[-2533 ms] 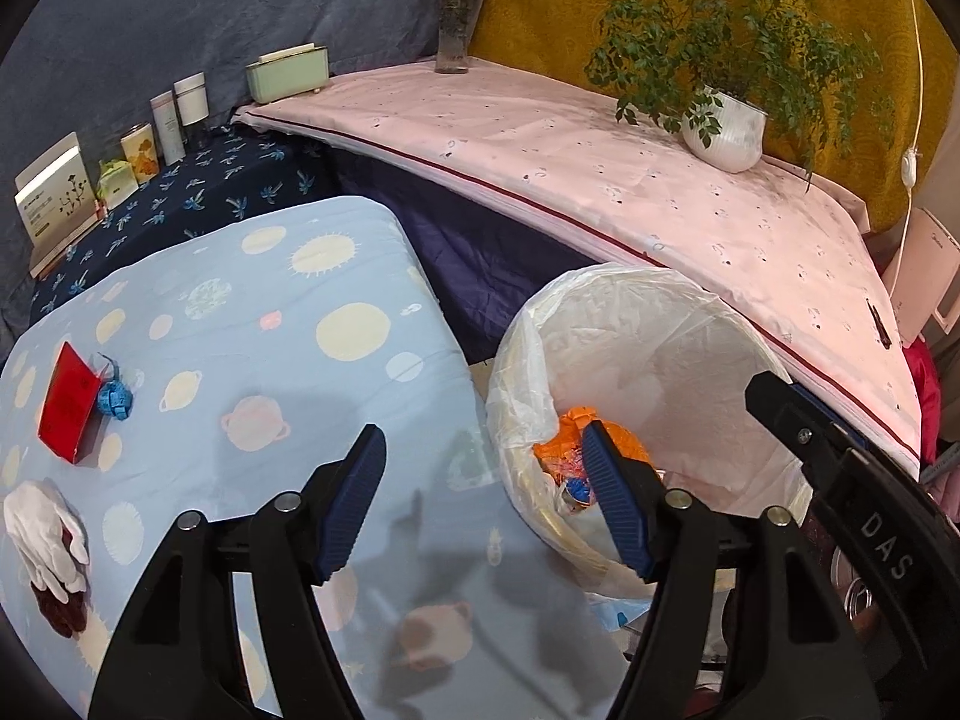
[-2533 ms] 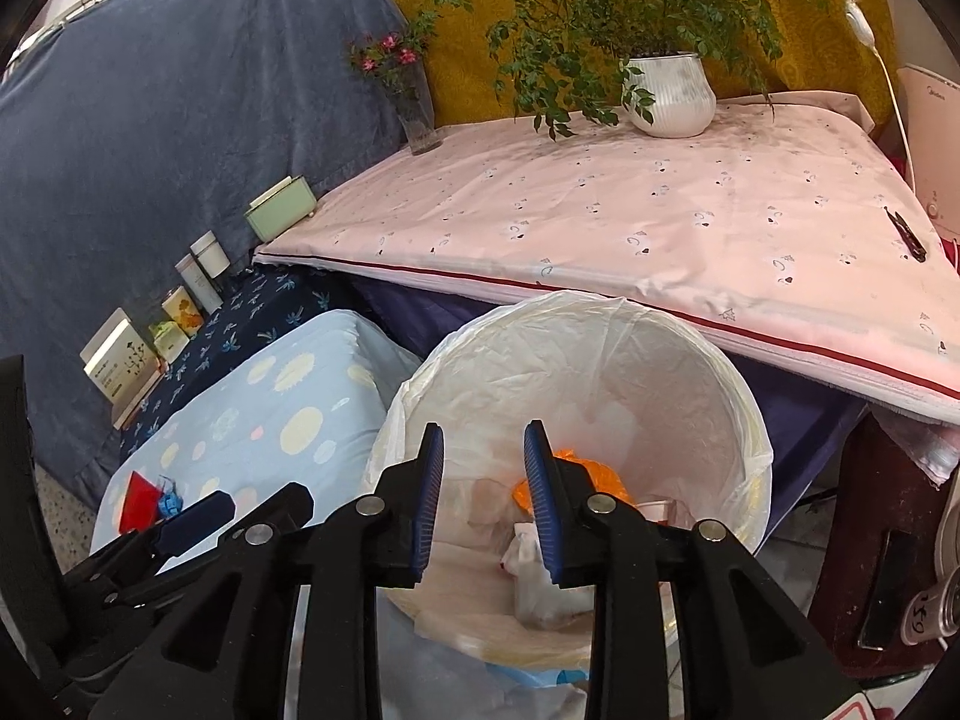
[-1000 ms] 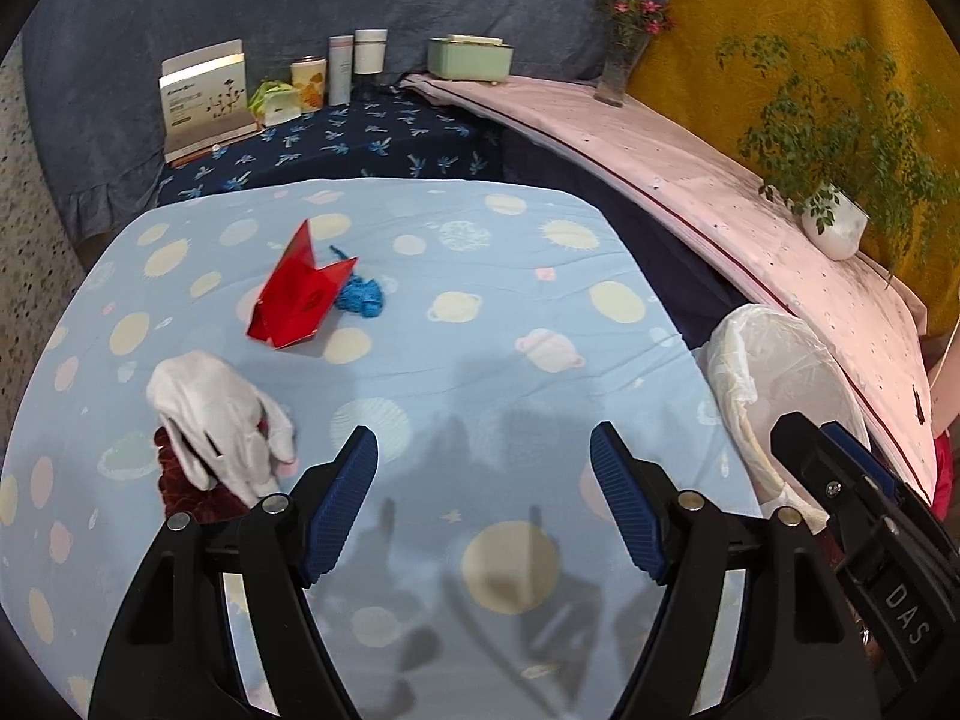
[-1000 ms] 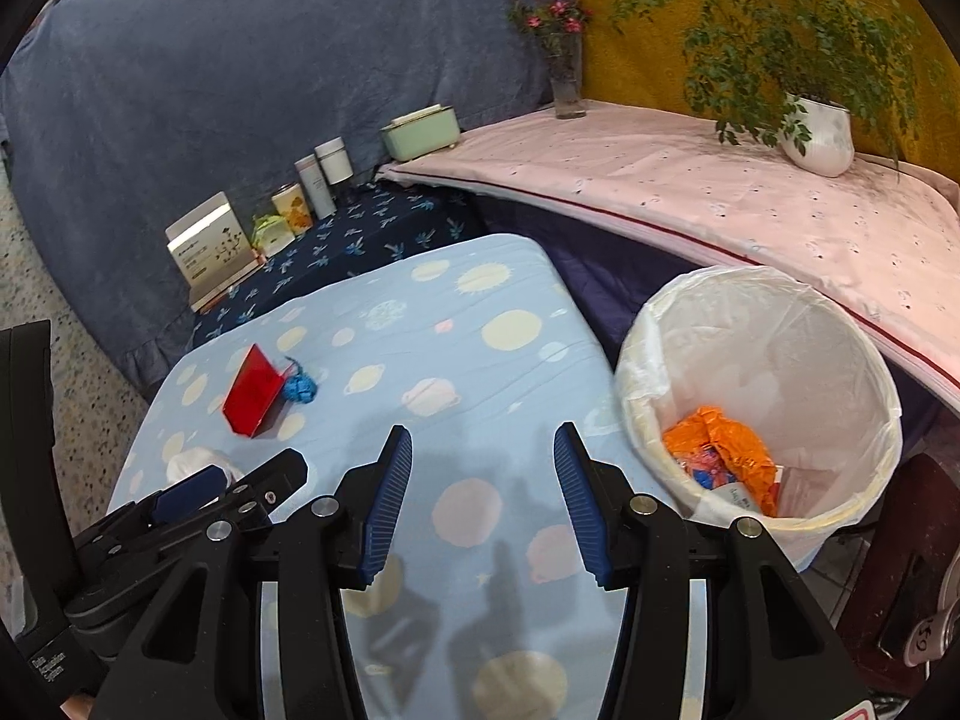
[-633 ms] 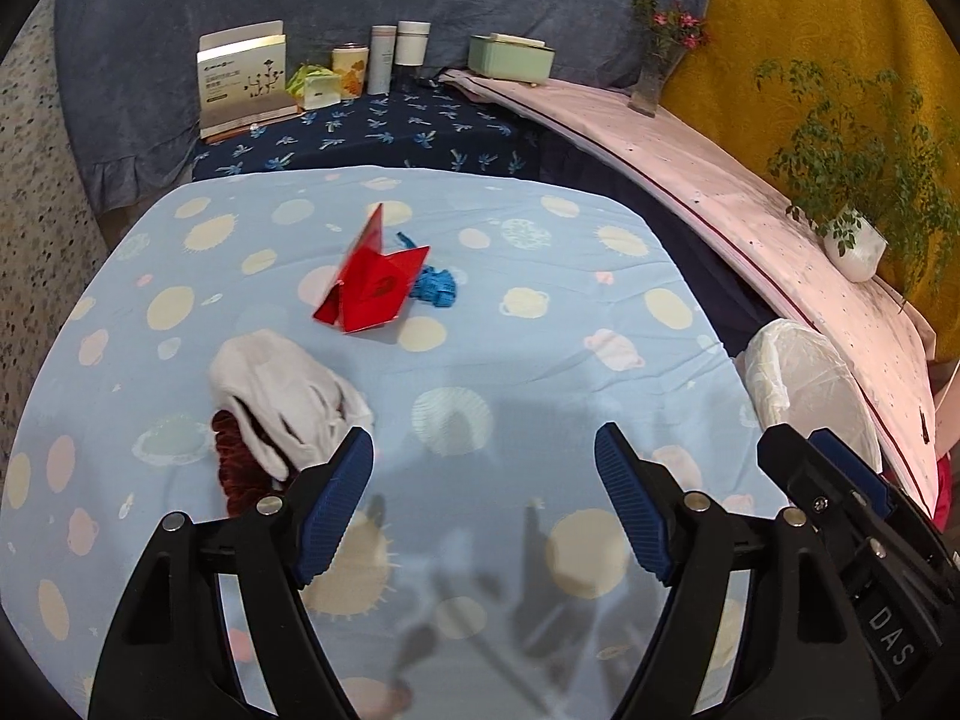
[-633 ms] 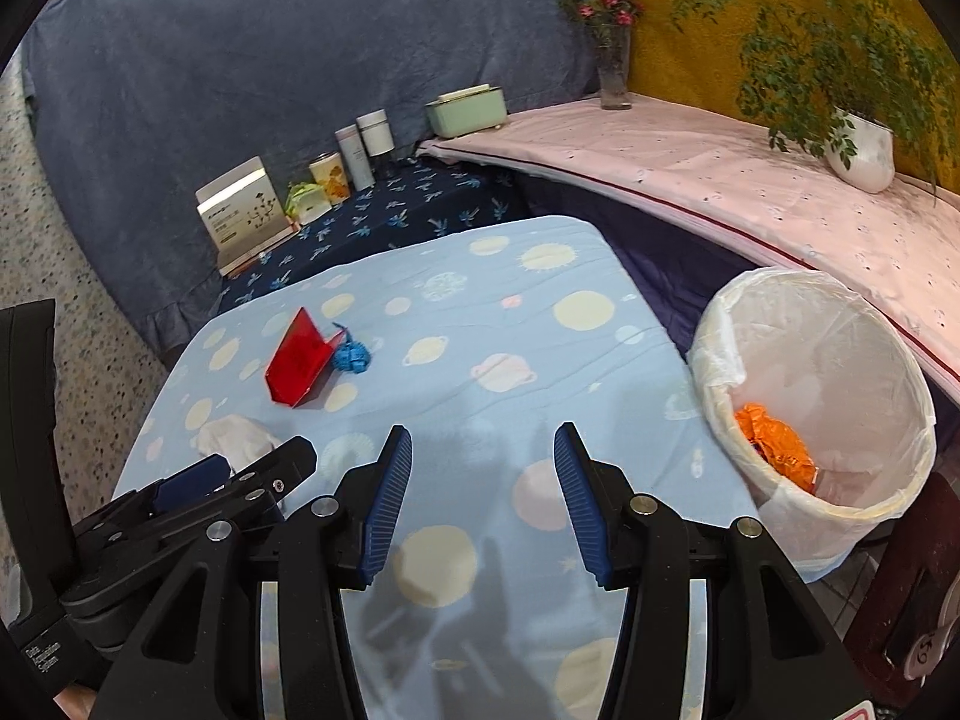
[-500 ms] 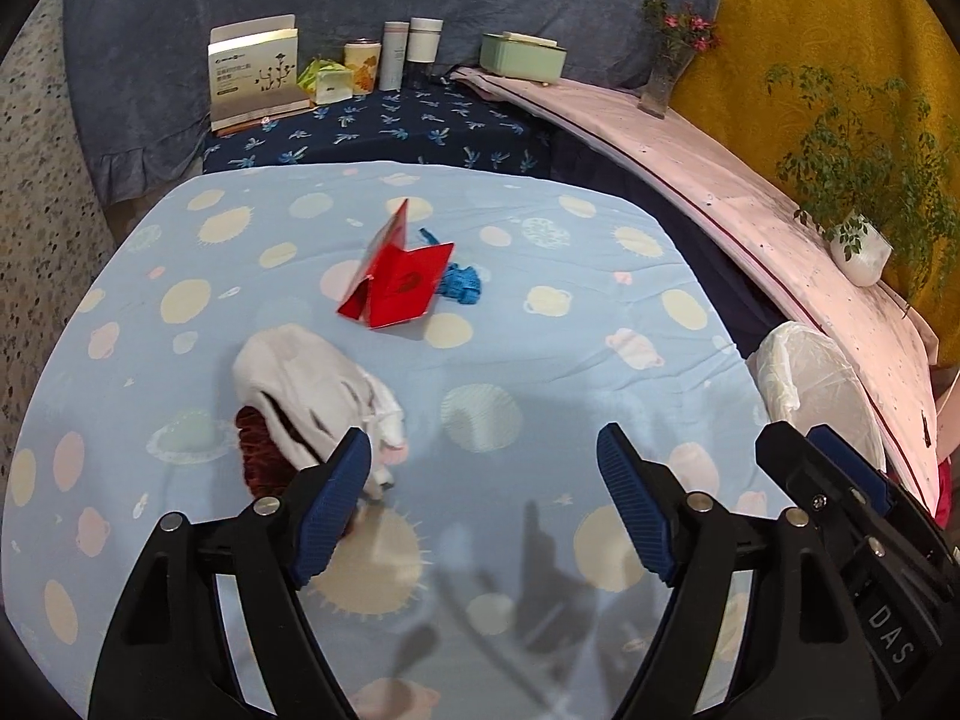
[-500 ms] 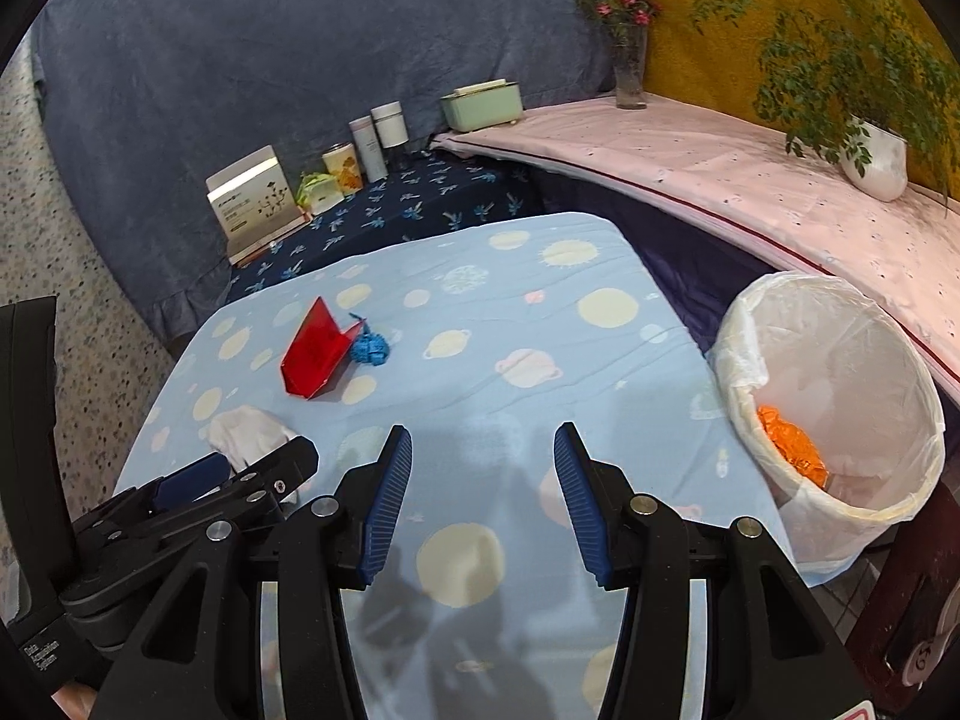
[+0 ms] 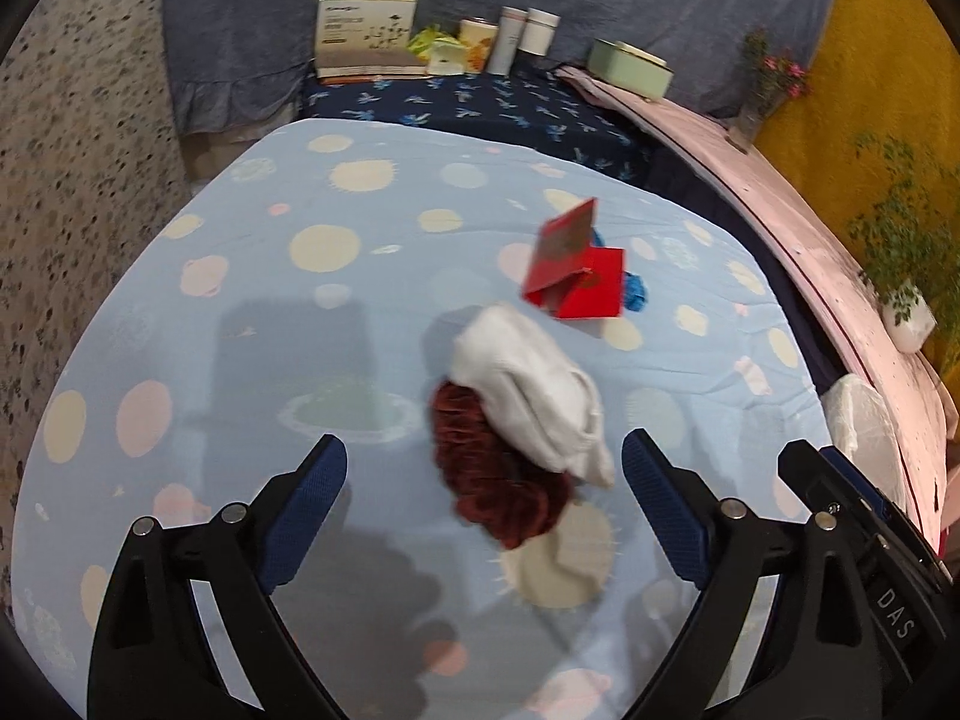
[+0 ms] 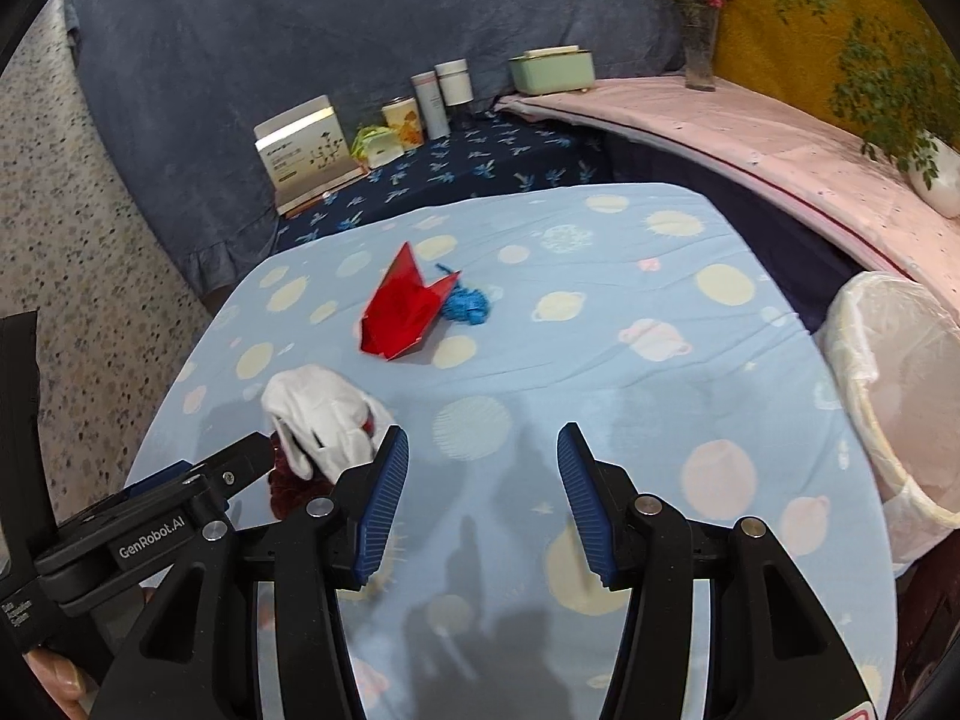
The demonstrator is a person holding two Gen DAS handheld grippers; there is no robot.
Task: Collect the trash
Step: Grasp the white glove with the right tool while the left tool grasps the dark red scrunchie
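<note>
A white glove (image 9: 534, 390) lies over a dark red crumpled wad (image 9: 498, 480) on the light blue planet-print table (image 9: 336, 324). My left gripper (image 9: 483, 507) is open and empty, its jaws spread on either side of this pile, just in front of it. Behind lie a red folded card (image 9: 576, 276) and a blue crumpled scrap (image 9: 635, 293). In the right wrist view the glove (image 10: 318, 414), card (image 10: 405, 309) and scrap (image 10: 465, 303) show too. My right gripper (image 10: 480, 498) is open and empty over the table. The white-lined bin (image 10: 894, 396) stands at the right.
A dark blue shelf (image 9: 480, 102) behind the table holds a white box (image 9: 366, 24), small containers and a green box (image 9: 630, 69). A pink-covered ledge (image 10: 780, 138) runs along the right with a potted plant (image 10: 936, 174) and a flower vase (image 10: 699, 48). Speckled floor lies at the left.
Both grippers swung away from the bin and over the table. My left gripper has moved left and closer to the glove pile, which now sits between its open jaws.
</note>
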